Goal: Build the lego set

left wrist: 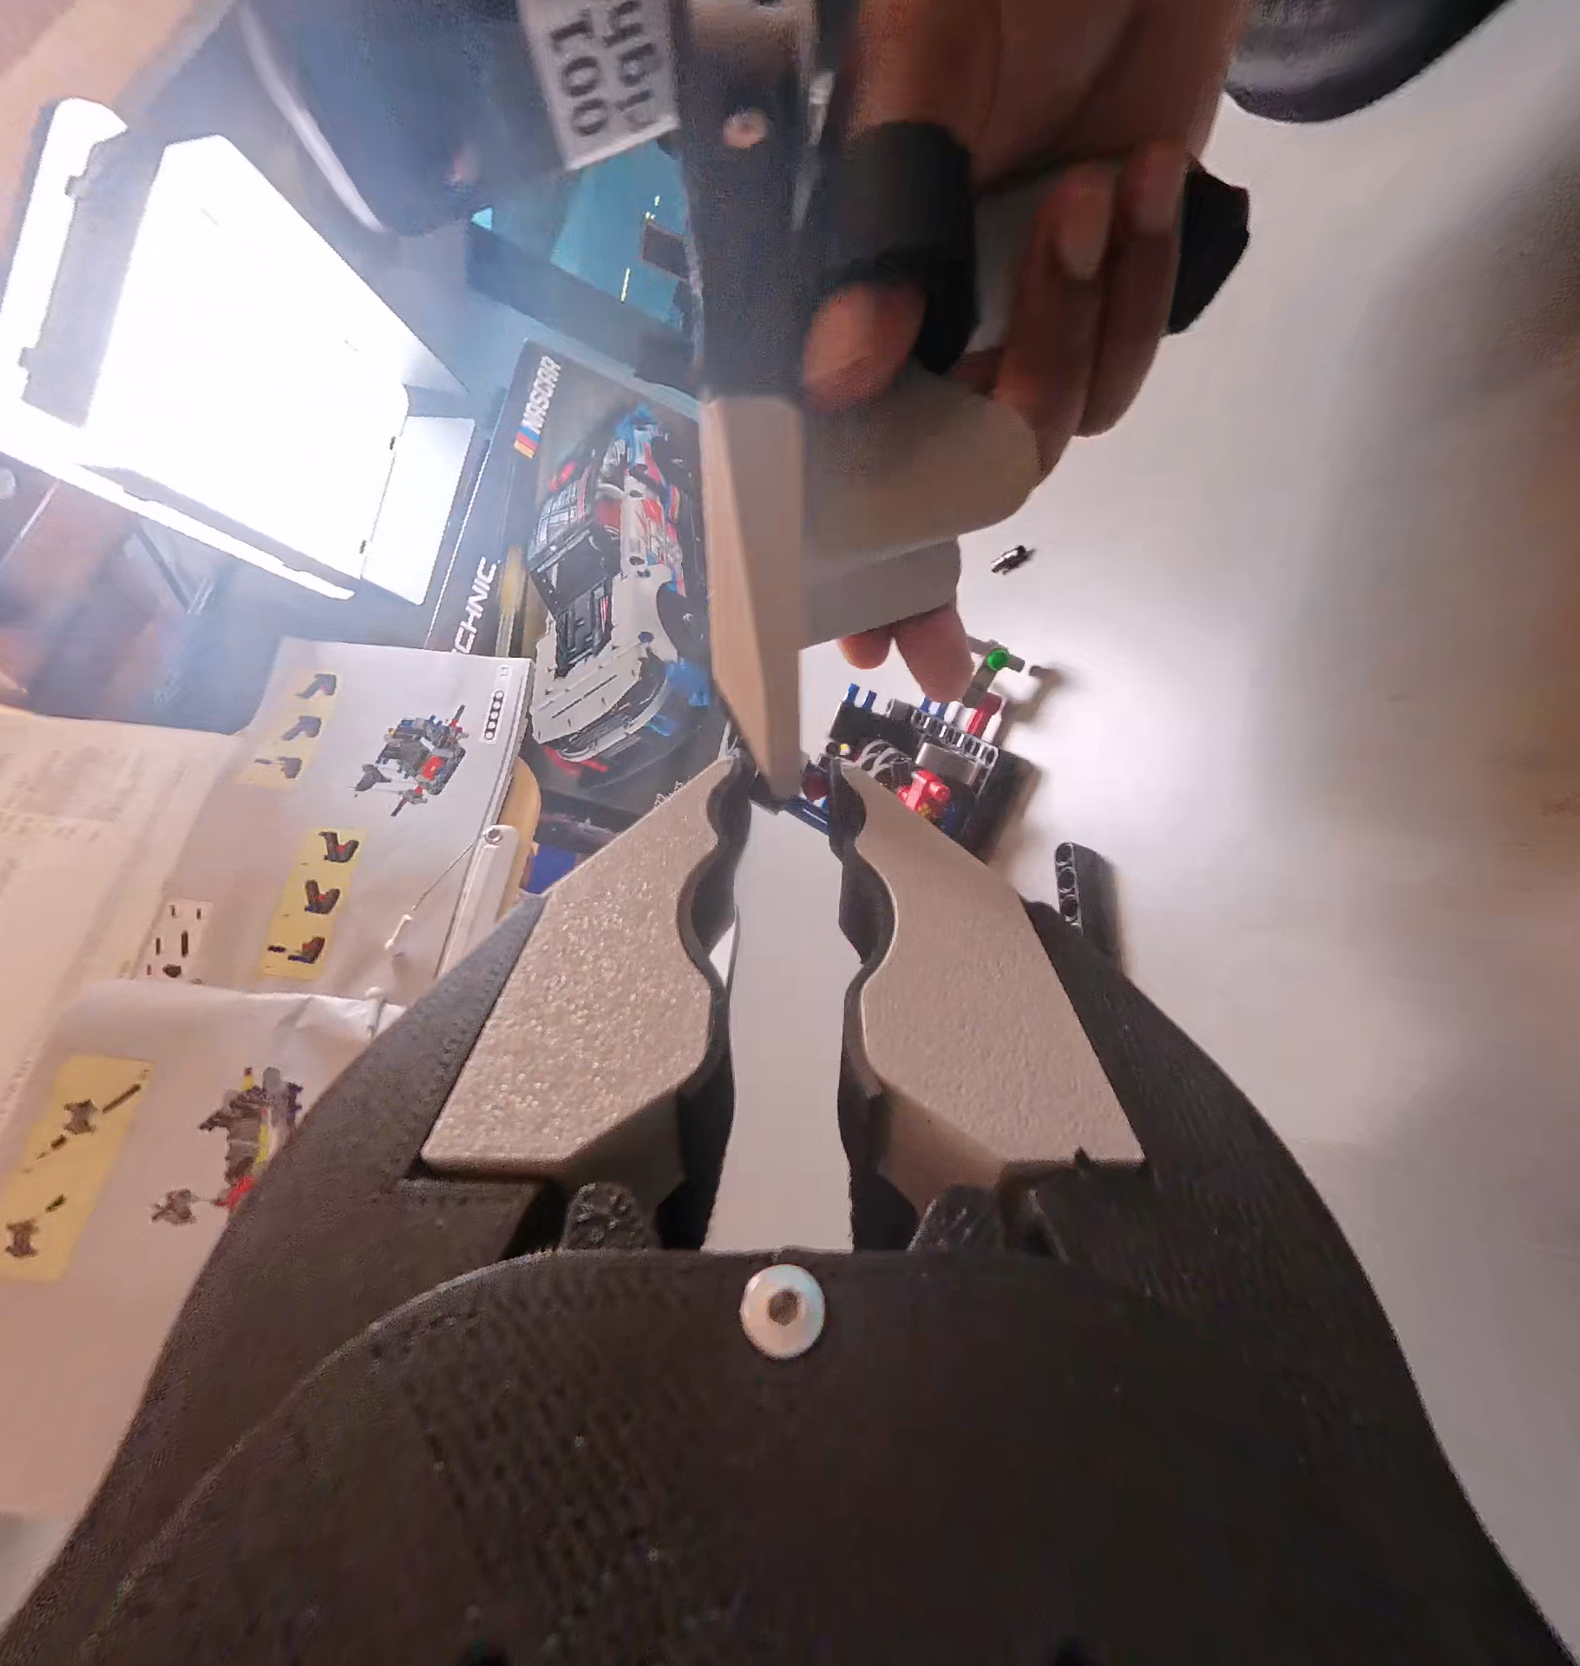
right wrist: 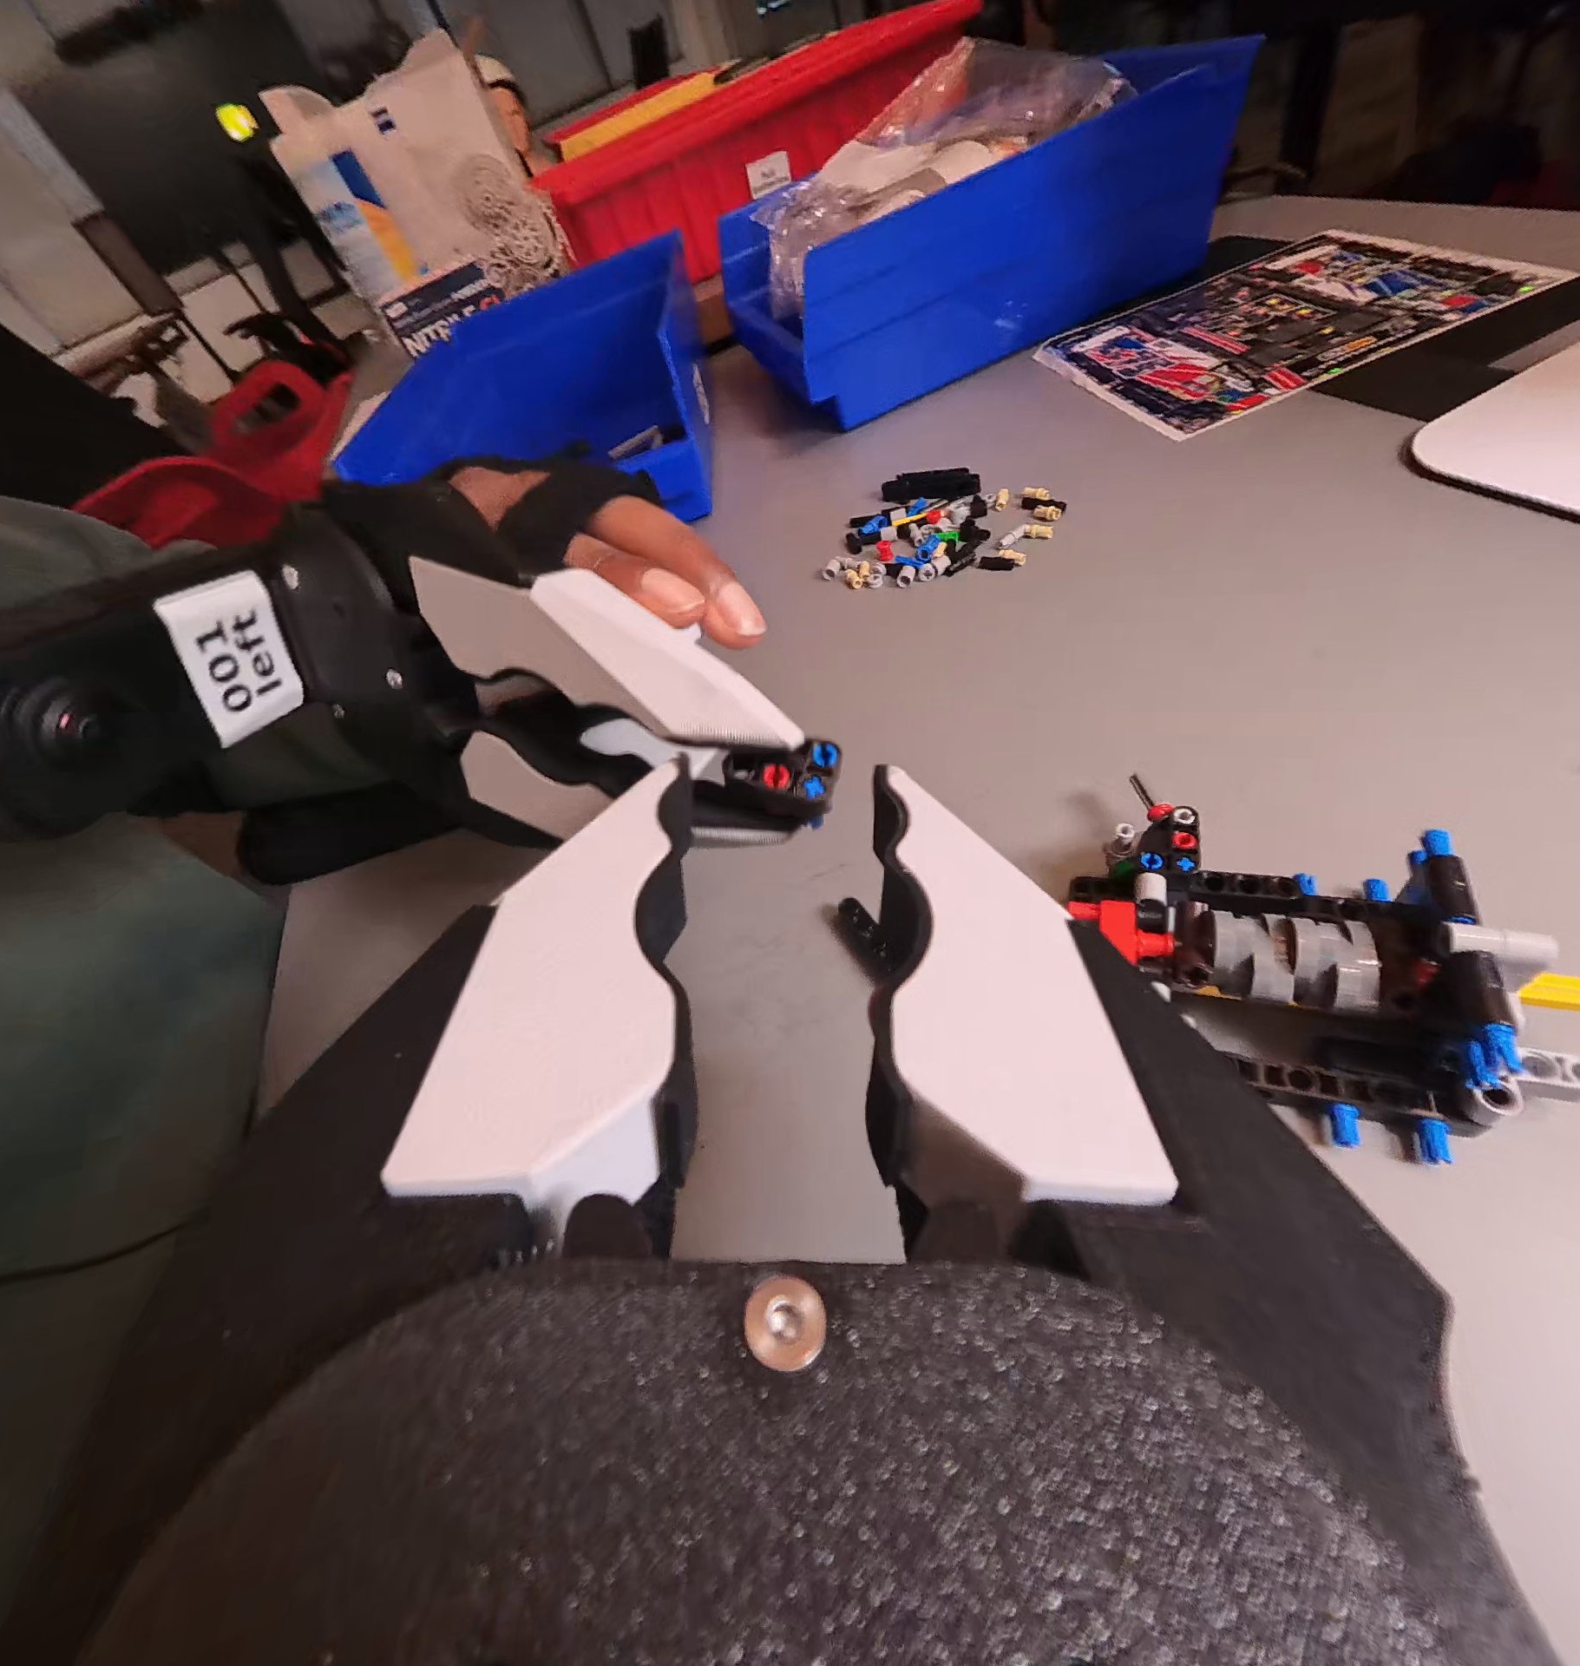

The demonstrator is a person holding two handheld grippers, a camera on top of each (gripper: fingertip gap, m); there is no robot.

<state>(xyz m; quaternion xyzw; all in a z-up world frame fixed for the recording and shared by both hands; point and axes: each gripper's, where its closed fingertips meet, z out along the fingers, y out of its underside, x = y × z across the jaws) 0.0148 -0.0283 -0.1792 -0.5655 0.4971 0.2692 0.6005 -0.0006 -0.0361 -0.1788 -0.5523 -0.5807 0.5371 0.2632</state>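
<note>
Left gripper (left wrist: 790, 784) fingers pinch a small black Lego block (left wrist: 804, 798) with blue pins, the right gripper's finger (left wrist: 754, 577) touching it; beyond lies the Lego assembly (left wrist: 930, 766). Right gripper (right wrist: 781, 784) gapes wide above the grey table (right wrist: 1219, 649), the held block (right wrist: 781, 780) between its tips, the assembly (right wrist: 1327, 974) right, loose pieces (right wrist: 939, 536) far.

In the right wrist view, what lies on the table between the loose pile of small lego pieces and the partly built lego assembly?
Nothing: in the right wrist view the grey table is bare between the loose pile and the lego assembly.
</note>
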